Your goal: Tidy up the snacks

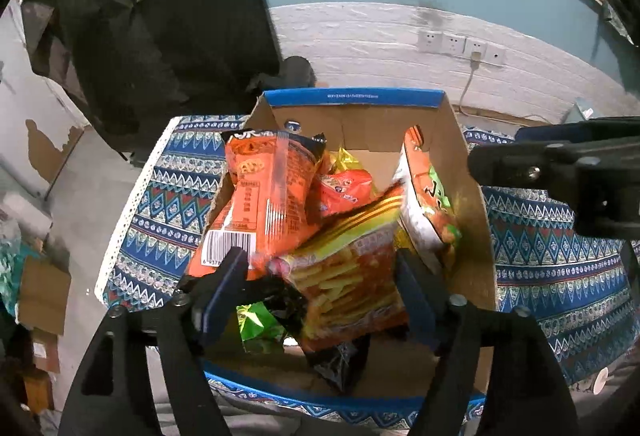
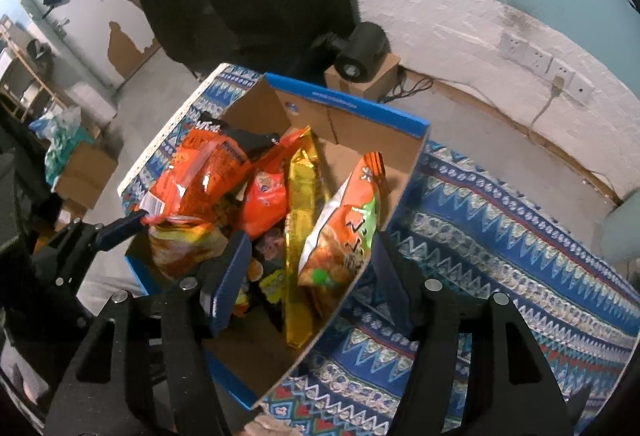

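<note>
Snack packets fill the open brown cardboard box with blue rim (image 1: 352,98) on the patterned blue cloth-covered desk (image 2: 500,220). Left gripper (image 1: 320,272) and right gripper (image 2: 306,260) hover with jaws open, empty. Lift clear before fetching more, without snagging the upright orange-and-white packet (image 2: 340,236) against the box's wall.

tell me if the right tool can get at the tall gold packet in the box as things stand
Probably yes: the right tool is open just above the box, and the gold packet stands between its fingers with nothing covering it.
</note>
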Available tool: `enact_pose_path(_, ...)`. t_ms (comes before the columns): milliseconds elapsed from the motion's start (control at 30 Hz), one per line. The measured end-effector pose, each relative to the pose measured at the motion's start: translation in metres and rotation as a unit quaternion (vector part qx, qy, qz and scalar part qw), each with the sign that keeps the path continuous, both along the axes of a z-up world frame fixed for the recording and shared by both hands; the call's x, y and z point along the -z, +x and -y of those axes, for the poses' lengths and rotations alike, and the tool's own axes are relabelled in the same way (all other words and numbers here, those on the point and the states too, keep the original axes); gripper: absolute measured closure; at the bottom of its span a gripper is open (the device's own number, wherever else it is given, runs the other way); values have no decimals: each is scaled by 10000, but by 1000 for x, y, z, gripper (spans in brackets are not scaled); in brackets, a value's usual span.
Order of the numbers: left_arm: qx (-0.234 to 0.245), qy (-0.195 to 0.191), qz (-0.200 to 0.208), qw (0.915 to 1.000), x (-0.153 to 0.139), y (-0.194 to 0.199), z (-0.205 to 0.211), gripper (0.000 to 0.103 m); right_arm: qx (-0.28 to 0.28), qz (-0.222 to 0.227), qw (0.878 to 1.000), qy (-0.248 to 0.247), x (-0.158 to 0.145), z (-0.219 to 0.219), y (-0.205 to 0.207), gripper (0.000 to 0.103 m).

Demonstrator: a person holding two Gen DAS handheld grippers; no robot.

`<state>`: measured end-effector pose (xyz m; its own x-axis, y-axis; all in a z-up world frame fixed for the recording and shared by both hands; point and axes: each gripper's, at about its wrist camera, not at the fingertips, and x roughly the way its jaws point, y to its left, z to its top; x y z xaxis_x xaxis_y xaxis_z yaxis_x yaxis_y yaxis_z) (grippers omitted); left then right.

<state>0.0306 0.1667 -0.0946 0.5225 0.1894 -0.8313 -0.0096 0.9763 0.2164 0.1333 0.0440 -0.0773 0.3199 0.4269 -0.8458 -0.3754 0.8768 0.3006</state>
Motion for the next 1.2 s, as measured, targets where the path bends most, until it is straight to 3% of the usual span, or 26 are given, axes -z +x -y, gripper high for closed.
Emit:
enact_pose_path(267,70,21,185,9998,-18,-12,10,15,216,187,9996,-18,-16,27,-15,32)
enact_pose_path(567,235,38,370,9990,-39,-25,29,14,523,393,9979,-25,-34,65,-39,30)
enact_pose_path(800,343,166,576,9976,-49,-35,40,2,651,620,9959,-134,-46,84,-59,29)
enact_pose_path(1200,402,192,704,9965,-54,-42,51,2,823,912,9917,-382,-54,104,-83,29)
